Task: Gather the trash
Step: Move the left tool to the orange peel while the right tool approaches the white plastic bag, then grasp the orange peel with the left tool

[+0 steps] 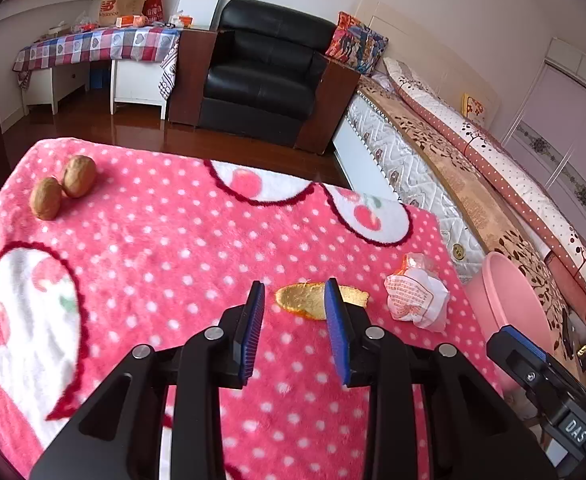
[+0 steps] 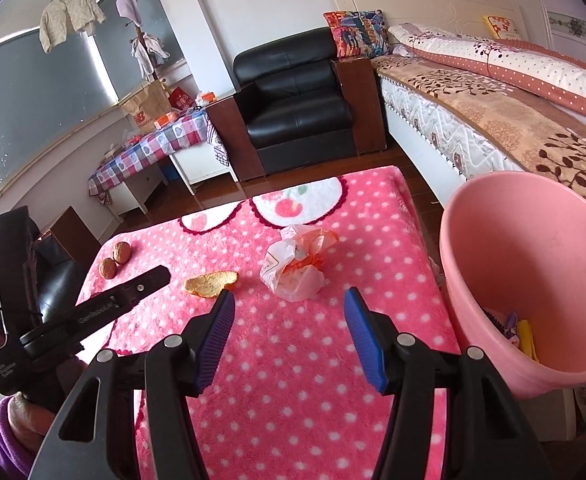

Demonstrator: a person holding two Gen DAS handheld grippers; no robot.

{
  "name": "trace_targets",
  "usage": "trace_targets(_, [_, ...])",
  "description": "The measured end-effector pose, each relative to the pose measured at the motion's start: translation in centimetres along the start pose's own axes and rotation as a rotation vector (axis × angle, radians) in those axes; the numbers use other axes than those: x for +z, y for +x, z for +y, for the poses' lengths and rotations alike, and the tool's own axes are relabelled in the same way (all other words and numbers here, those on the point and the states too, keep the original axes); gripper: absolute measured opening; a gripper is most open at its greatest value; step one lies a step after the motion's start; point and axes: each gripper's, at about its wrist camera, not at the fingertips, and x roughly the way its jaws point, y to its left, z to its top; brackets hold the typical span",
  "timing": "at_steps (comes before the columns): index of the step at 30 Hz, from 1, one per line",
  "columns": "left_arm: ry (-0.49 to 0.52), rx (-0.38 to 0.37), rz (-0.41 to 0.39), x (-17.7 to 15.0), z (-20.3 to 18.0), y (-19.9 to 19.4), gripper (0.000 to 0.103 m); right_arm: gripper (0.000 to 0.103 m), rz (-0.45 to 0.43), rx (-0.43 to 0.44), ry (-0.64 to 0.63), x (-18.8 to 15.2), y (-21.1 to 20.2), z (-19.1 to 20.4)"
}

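An orange peel [image 1: 301,299] lies on the pink polka-dot blanket [image 1: 181,248]; it also shows in the right wrist view [image 2: 209,283]. My left gripper [image 1: 295,285] is open, its fingertips just short of the peel, the right finger overlapping it in view. A crumpled white and orange plastic wrapper [image 1: 417,294] lies right of the peel, also in the right wrist view [image 2: 297,264]. My right gripper [image 2: 289,298] is open and empty, close in front of the wrapper. A pink bin [image 2: 533,280] stands at the right edge with some trash inside.
Two walnuts [image 1: 63,190] lie at the blanket's far left, also in the right wrist view [image 2: 115,258]. A black armchair [image 1: 265,72] and a checked table [image 1: 93,46] stand beyond. A bed [image 1: 473,168] runs along the right.
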Motion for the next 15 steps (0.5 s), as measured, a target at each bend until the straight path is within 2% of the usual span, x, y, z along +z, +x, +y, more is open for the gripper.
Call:
trace_targets(9, [-0.009,0.012,0.05,-0.3,-0.4,3.2,0.031,0.061,0.011,-0.003,-0.017,1.2,2.7,0.4])
trace_targets(11, [0.0,0.008,0.04,-0.5,-0.5,3.4,0.03,0.061,0.024,0.002,-0.002,1.5,3.5,0.3])
trace_targets(13, [0.002,-0.005,0.032,-0.6,-0.5,3.3,0.012,0.061,0.041,0.004,0.015,1.7,4.6,0.1])
trace_targets(15, [-0.001,-0.01,0.021,-0.5,-0.4,3.0,0.007,0.061,0.064,0.003,0.025,1.9,5.6,0.0])
